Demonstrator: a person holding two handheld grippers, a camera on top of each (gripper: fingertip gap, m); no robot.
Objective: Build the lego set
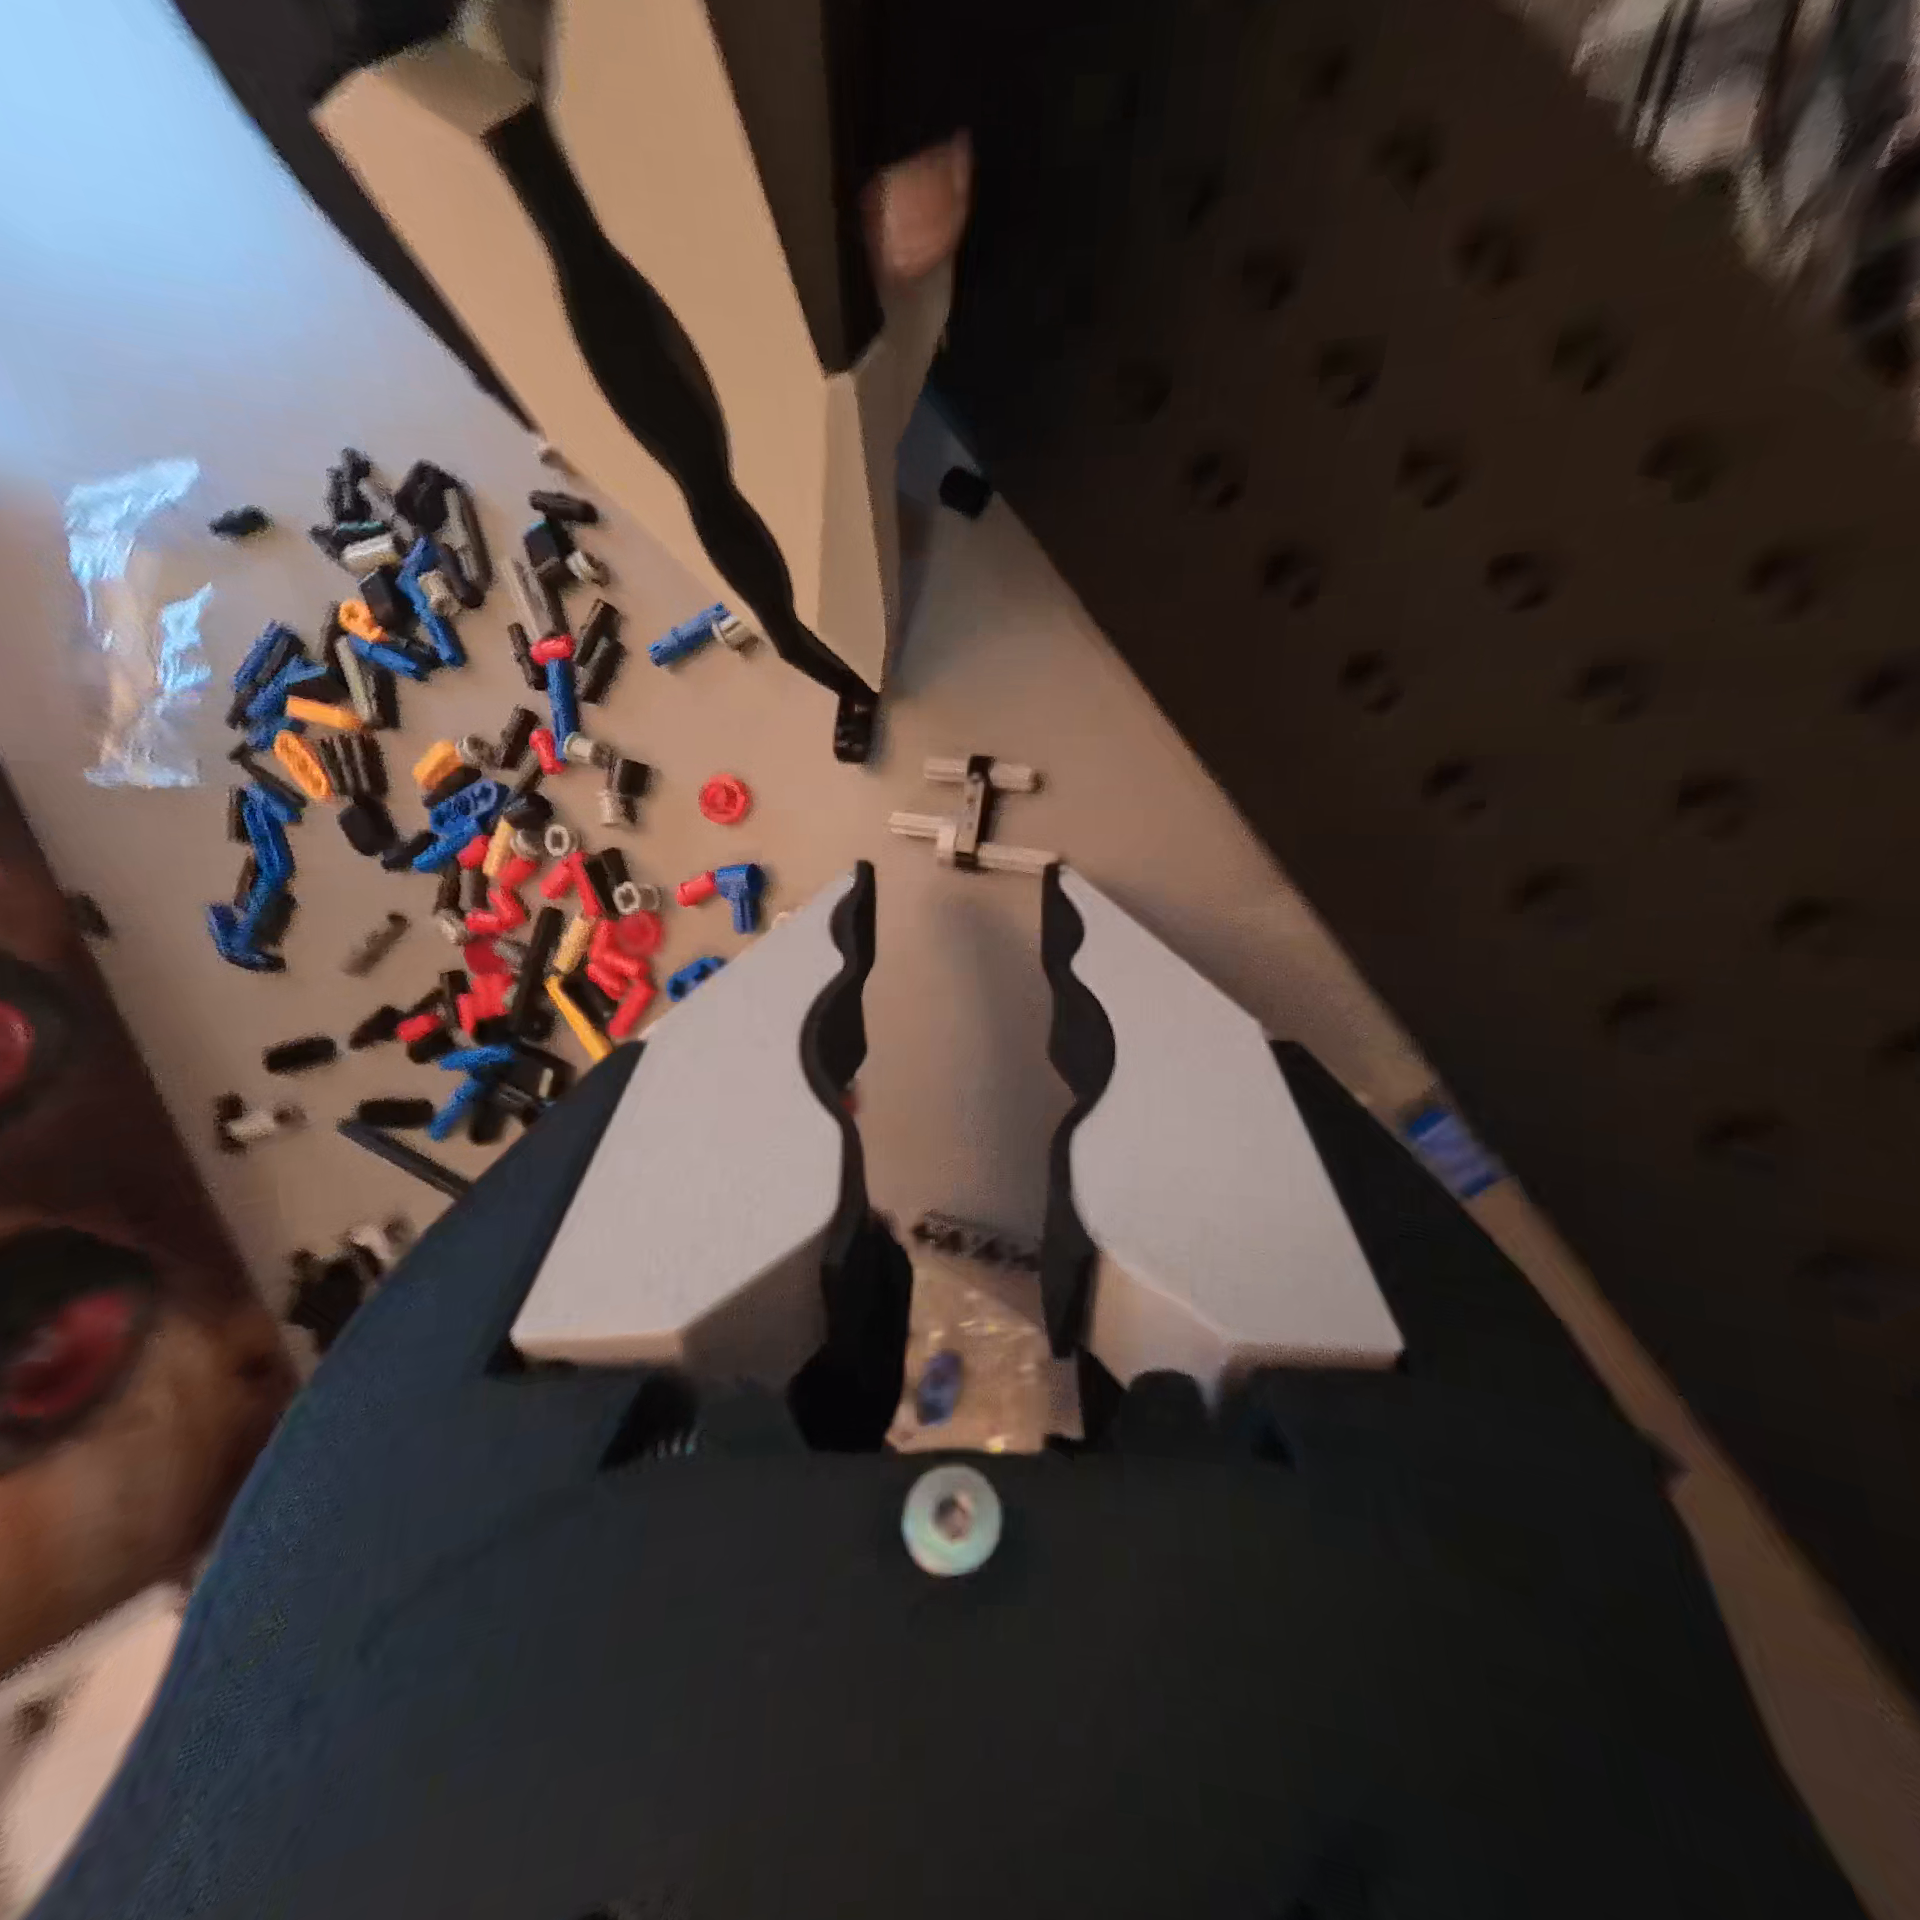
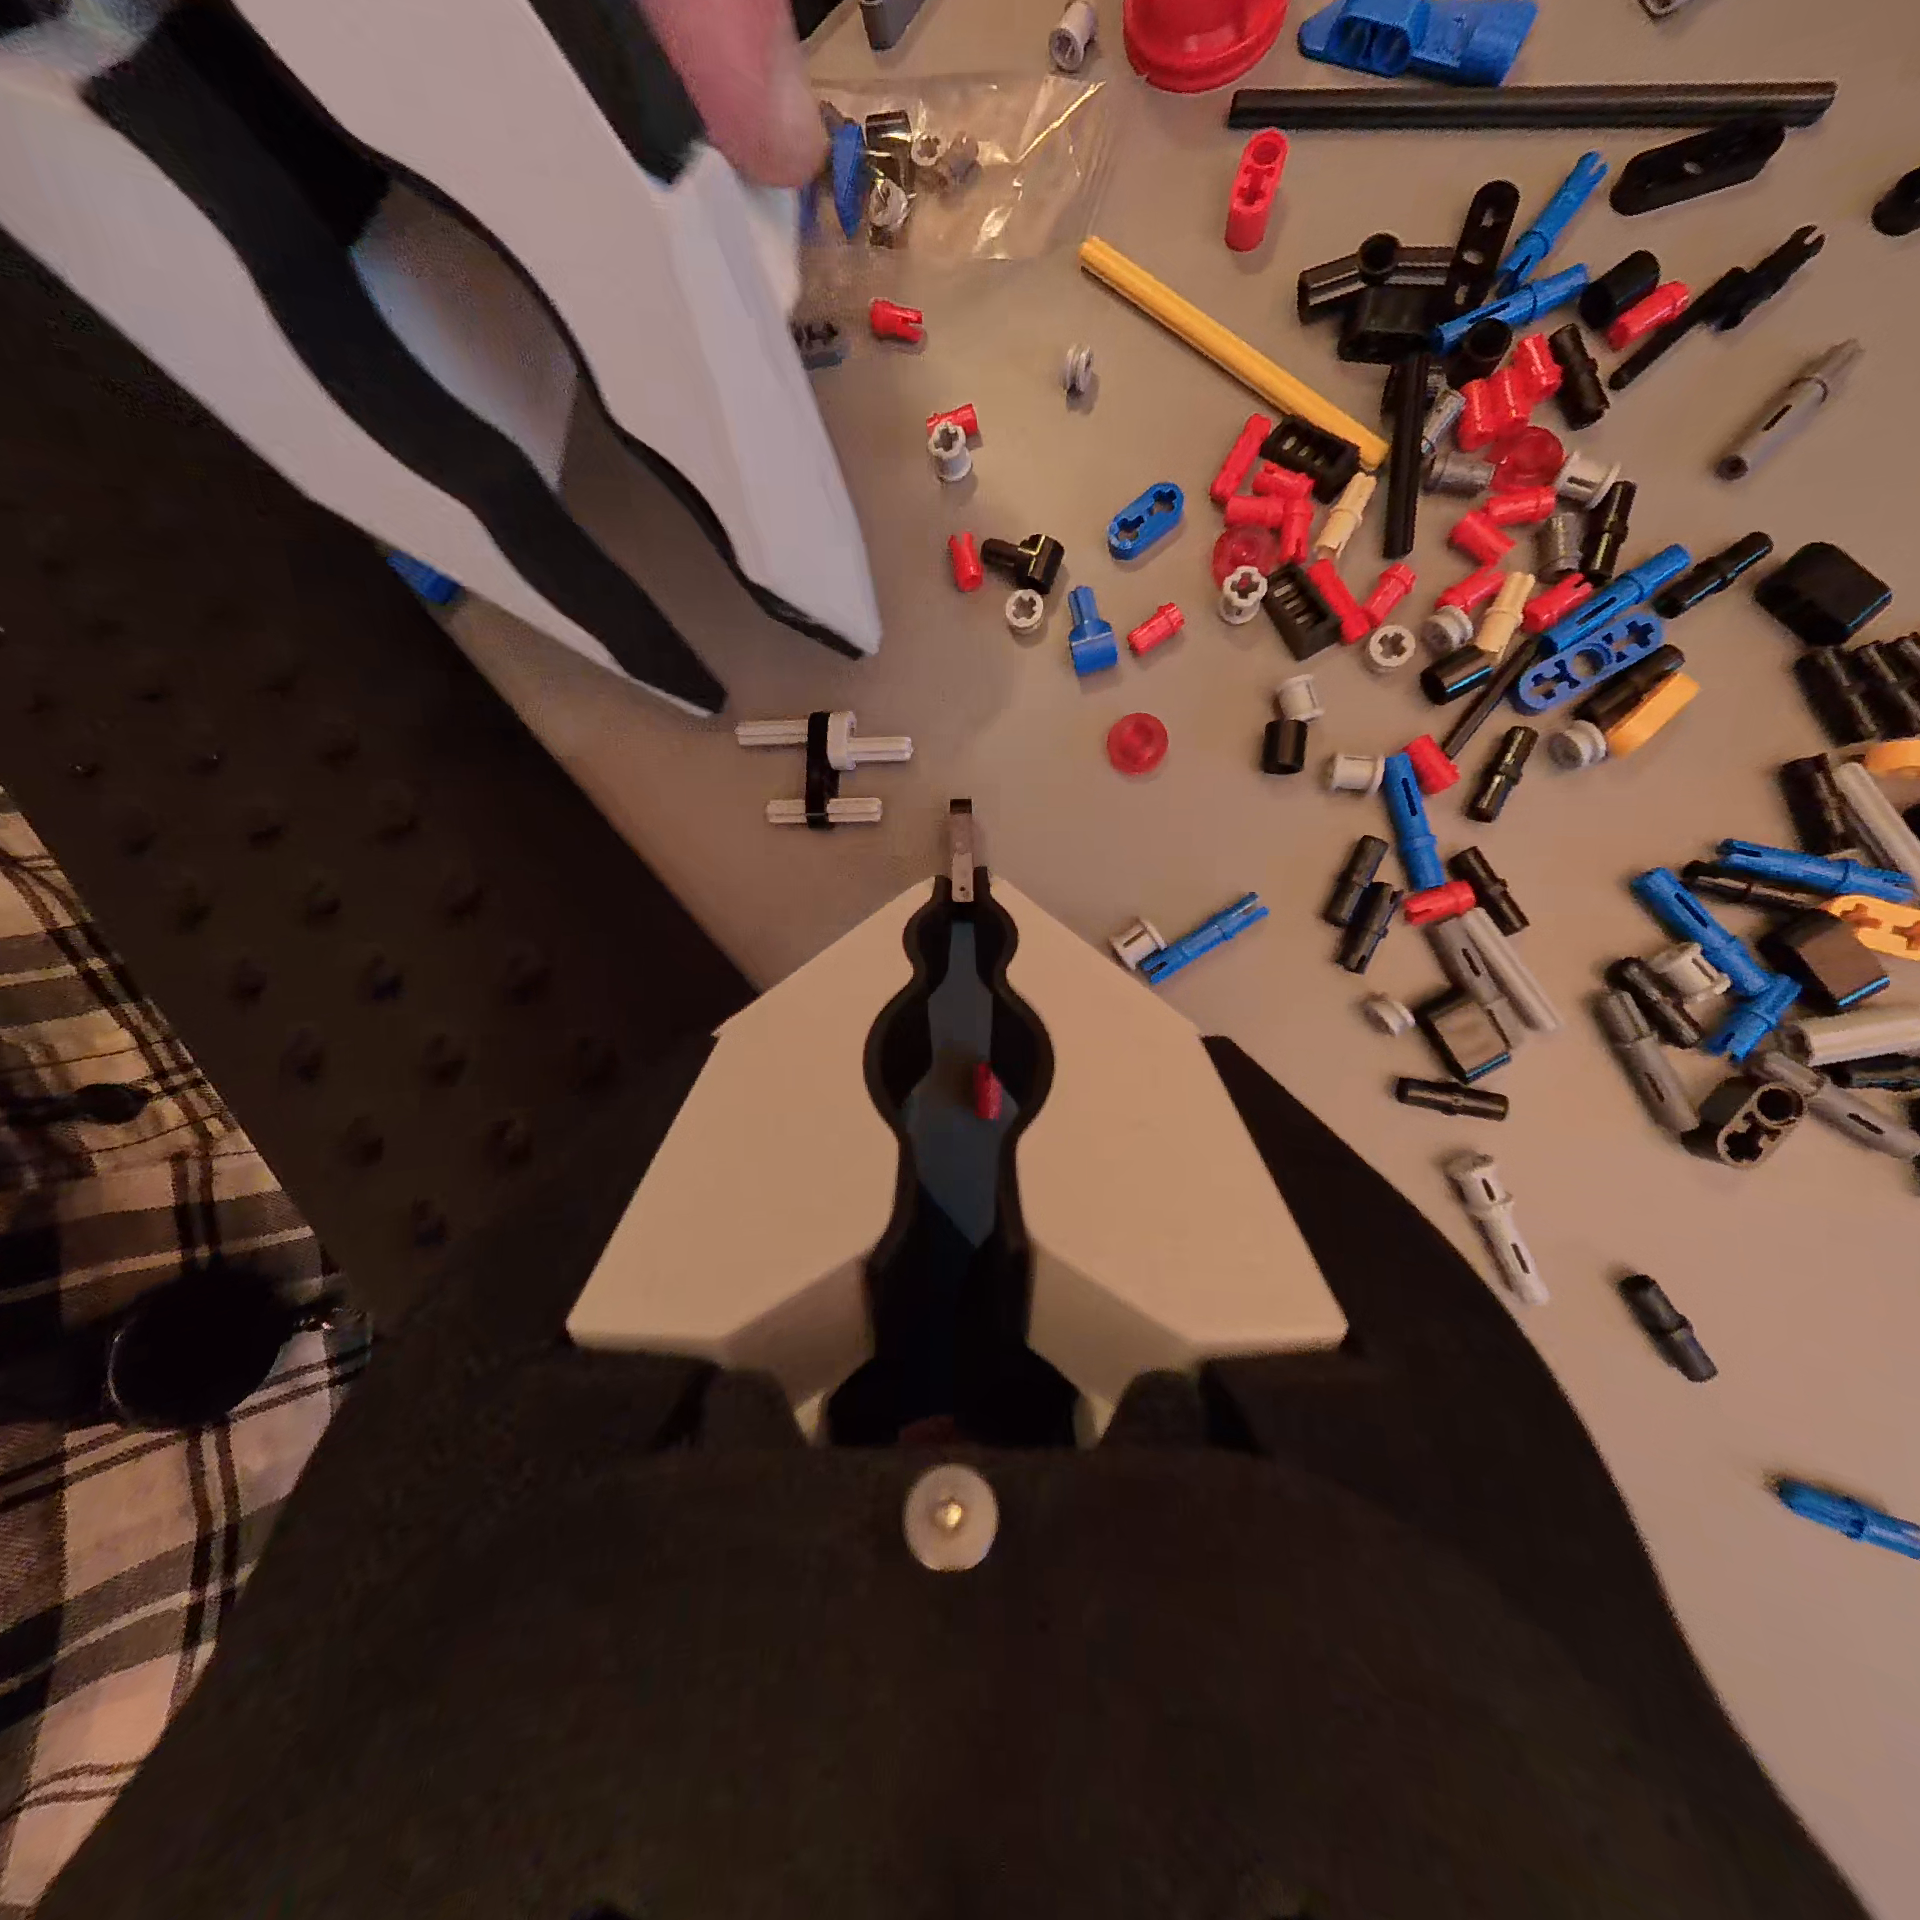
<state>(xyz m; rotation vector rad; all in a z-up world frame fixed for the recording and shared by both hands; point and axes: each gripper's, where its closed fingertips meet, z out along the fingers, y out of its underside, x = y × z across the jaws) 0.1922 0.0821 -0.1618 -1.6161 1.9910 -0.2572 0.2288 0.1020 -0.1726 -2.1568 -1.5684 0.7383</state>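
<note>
fingers of the right gripper (image 2: pixel 961 883) are pinched together on a small black piece (image 2: pixel 960 844) that sticks out past their tips, just right of the small assembly (image 2: pixel 826 769) on the grey table (image 2: pixel 1039 1195). judging by that, the step in hand is joining this piece to the assembly: line it up squarely with a peg end before pressing. the left gripper (image 1: pixel 956 883) stands with fingers apart and empty, just short of the assembly (image 1: pixel 971 816), well placed to steady it first. the assembly counts one black beam crossed by two light grey axles. one round red piece (image 2: pixel 1137 743) lies right of it; beyond, the loose pile (image 2: pixel 1507 540) is too crowded to count.
</note>
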